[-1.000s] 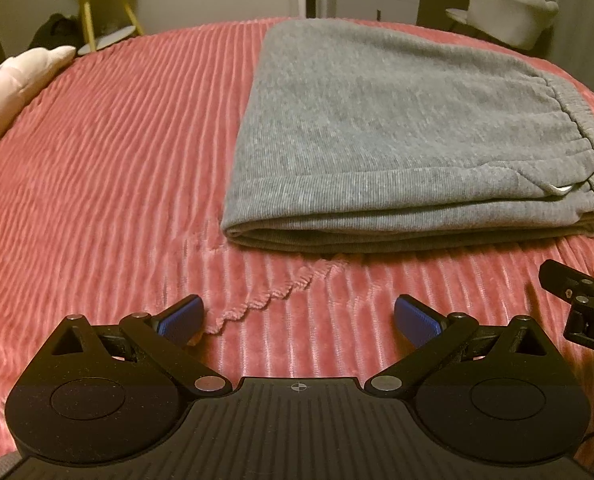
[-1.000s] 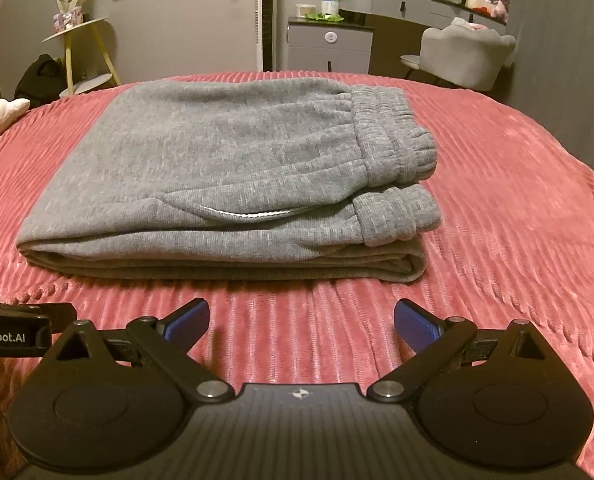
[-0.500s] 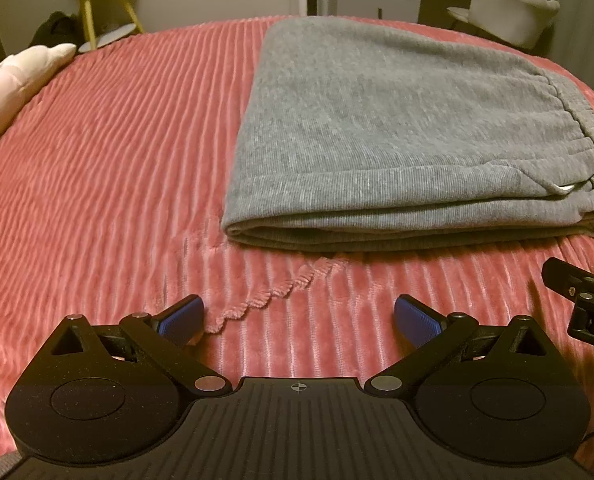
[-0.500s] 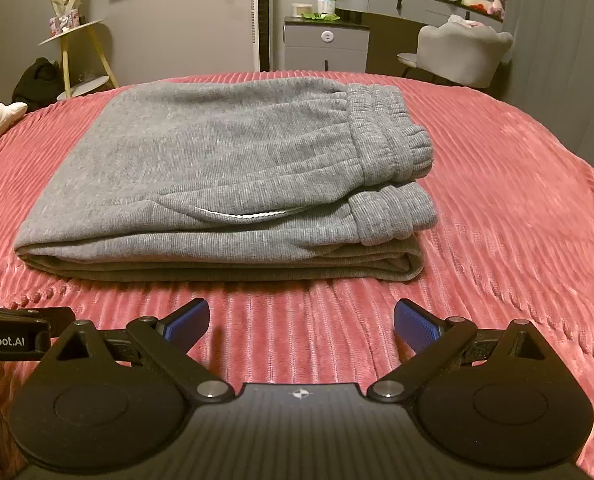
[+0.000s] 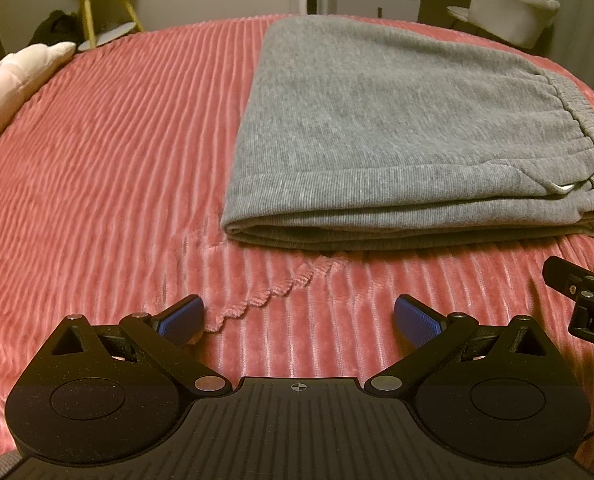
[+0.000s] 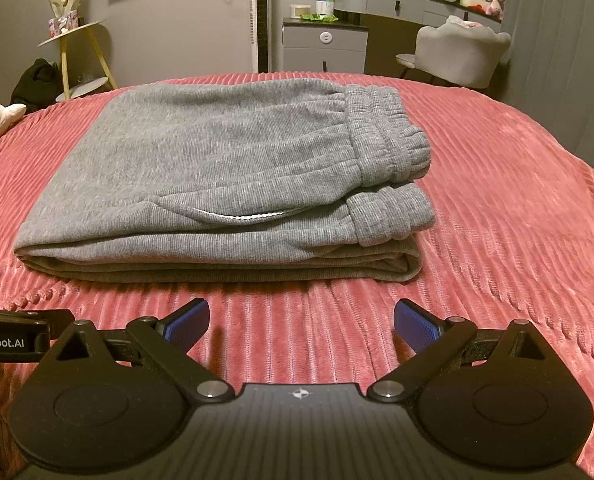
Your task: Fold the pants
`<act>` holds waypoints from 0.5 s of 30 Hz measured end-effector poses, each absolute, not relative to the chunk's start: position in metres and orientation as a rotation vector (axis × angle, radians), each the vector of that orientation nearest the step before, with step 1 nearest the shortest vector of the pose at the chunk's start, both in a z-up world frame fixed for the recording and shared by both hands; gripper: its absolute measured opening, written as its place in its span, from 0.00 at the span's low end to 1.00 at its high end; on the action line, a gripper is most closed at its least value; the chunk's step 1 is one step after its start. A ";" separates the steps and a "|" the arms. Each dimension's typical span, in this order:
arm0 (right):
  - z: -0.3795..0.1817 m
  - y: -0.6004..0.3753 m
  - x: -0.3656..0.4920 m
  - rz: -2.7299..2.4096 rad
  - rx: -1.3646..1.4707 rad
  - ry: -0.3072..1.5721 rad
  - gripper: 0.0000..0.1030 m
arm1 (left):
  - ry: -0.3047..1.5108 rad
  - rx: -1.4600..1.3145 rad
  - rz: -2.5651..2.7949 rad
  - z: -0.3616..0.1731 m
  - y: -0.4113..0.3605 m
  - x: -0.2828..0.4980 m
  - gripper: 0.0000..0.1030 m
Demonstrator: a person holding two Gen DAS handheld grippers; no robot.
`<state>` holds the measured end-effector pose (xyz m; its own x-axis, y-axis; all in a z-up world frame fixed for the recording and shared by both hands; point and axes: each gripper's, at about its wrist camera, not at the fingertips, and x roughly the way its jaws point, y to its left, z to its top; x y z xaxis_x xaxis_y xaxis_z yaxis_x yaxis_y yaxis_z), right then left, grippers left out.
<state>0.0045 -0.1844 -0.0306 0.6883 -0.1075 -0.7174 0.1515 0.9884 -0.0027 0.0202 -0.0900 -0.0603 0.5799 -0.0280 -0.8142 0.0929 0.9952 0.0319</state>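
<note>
1. Pants (image 5: 397, 128), grey and knitted, lie folded into a flat rectangular stack near the middle of the bed (image 5: 109, 168), on its ribbed red cover. In the right wrist view the pants (image 6: 225, 168) show several layers at the near edge, with the gathered waistband (image 6: 381, 132) and a ribbed cuff stacked on the right side.

2. Left tongs (image 5: 299, 320) hang spread wide with nothing between the blue pads, just short of the stack's near edge. Right tongs (image 6: 301, 322) are likewise spread and empty, apart from the cloth.

3. Handling, as a judgement: the fabric looks thick, soft and limp, light enough to lift yet prone to sag and slide layer over layer. It will not hold shape if pinched by one corner only.

4. Best hold seems to be the near folded edge, one pair of tongs toward each end, pinching all layers together. The waistband side is bulkier and gives a firmer bite; the left fold is smoother and may slip.

5. The fold looks close to finished; one more halving or mere tidying may remain.

6. Around: a pale pillow (image 5: 13, 84) at the bed's left edge, a yellow-legged side table (image 6: 79, 56), a grey chair (image 6: 461, 54) and a dresser behind, all well apart. A small ruck in the cover (image 5: 273, 292) lies before the stack; nothing else obstructs.
</note>
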 end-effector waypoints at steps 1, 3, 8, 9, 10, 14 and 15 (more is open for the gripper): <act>-0.030 -0.184 0.004 -0.146 0.058 0.799 0.96 | 0.951 0.072 -0.070 -0.060 -0.090 0.020 1.00; -0.030 -0.185 0.004 -0.146 0.059 0.799 0.96 | 0.952 0.069 -0.070 -0.060 -0.090 0.020 1.00; -0.030 -0.185 0.004 -0.149 0.061 0.800 0.96 | 0.953 0.072 -0.071 -0.061 -0.089 0.020 1.00; -0.030 -0.184 0.004 -0.150 0.061 0.801 0.96 | 0.953 0.071 -0.071 -0.060 -0.089 0.021 1.00; -0.030 -0.184 0.004 -0.151 0.062 0.801 0.96 | 0.953 0.071 -0.070 -0.061 -0.089 0.020 1.00; -0.030 -0.185 0.004 -0.150 0.061 0.800 0.96 | 0.955 0.066 -0.070 -0.061 -0.089 0.020 1.00; -0.030 -0.185 0.004 -0.150 0.061 0.800 0.96 | 0.956 0.066 -0.070 -0.061 -0.089 0.021 1.00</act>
<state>0.0041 -0.1850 -0.0303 0.6867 -0.1111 -0.7184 0.1573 0.9876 -0.0023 0.0206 -0.0890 -0.0607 0.5750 -0.0310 -0.8175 0.0891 0.9957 0.0249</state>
